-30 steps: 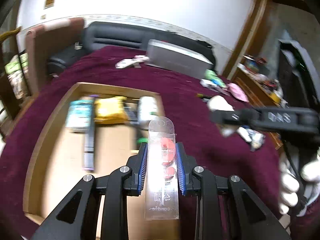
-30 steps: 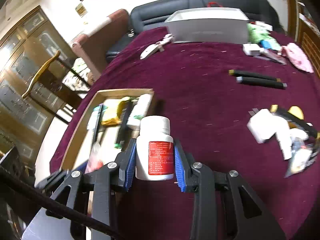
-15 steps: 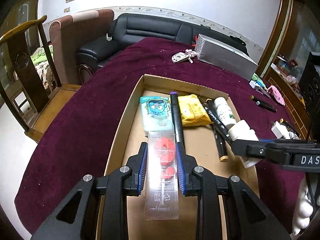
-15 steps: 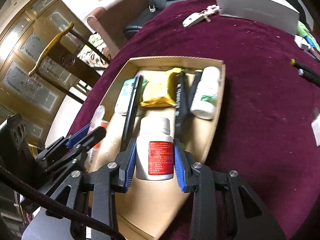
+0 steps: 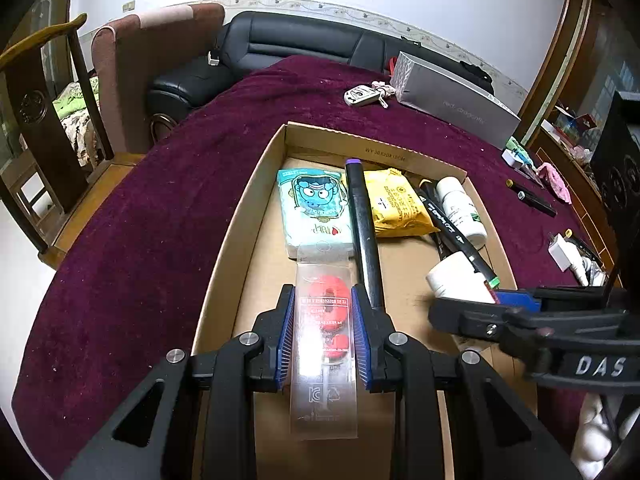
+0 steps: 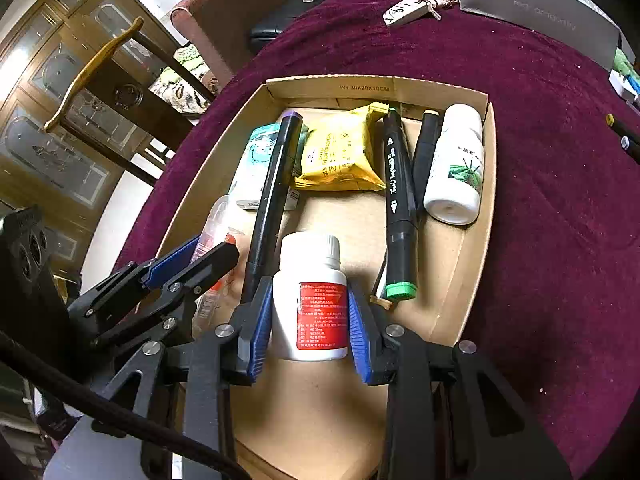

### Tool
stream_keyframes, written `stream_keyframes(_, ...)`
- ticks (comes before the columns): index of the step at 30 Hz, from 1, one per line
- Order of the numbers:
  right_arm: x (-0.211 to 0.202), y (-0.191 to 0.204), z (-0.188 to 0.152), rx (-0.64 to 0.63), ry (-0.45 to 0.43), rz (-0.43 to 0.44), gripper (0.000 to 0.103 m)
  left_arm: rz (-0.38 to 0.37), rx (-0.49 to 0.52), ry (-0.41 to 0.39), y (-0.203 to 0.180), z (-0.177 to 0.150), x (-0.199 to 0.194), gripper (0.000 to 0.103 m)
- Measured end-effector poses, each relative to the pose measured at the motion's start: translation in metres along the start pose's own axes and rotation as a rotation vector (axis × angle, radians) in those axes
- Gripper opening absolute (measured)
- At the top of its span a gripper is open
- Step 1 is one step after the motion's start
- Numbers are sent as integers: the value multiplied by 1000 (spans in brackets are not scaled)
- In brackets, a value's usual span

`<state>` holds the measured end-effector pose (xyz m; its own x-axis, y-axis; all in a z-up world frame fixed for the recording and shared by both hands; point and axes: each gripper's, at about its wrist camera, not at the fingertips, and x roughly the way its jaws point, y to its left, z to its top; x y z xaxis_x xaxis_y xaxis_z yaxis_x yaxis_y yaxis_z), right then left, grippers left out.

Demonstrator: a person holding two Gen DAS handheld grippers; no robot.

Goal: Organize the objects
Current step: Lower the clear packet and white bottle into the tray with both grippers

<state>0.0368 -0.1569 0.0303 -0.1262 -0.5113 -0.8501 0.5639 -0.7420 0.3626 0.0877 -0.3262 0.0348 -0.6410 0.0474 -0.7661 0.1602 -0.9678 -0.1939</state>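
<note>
My left gripper (image 5: 323, 312) is shut on a clear plastic pack with red pieces inside (image 5: 324, 320), held over the left half of the cardboard box (image 5: 240, 232). My right gripper (image 6: 310, 312) is shut on a white pill bottle with a red label (image 6: 310, 304), hovering over the box's near middle (image 6: 472, 280). In the left wrist view the right gripper (image 5: 496, 304) and its bottle (image 5: 456, 280) come in from the right. In the right wrist view the left gripper (image 6: 200, 256) sits at the left. The box holds a cartoon tissue pack (image 5: 312, 204), a yellow snack pack (image 6: 340, 152), black markers (image 6: 396, 196) and a white bottle (image 6: 456, 168).
The box lies on a dark red tablecloth (image 5: 160, 200). A grey carton (image 5: 452, 104) and a key fob (image 5: 360, 94) lie at the far side. Markers (image 5: 532, 196) and small white items (image 5: 564, 250) lie to the right. Chairs (image 5: 48, 120) and a black sofa (image 5: 280, 44) stand beyond.
Both grippers have swung left from over the tablecloth and sunk to over the box, each keeping its object. In the last half second they crept a little lower and closer.
</note>
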Motion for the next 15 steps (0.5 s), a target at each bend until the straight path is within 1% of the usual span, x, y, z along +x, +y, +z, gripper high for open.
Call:
stream_keyframes(5,5,4,0,-17,-3,-39,33,-3,-22,12,5,2,4,23)
stream_keyframes(12,15,4,-2,-4,6,-38,33,-21,-56,2,11,2,2,25)
stream_keyframes(14,14,3,-3,6,1,-38,33,-35,-61,-4,11,3,1,28)
stream_keyframes(15,13,2,-3,13,-1,-30,33,-43,-67,-6,11,2,1,33)
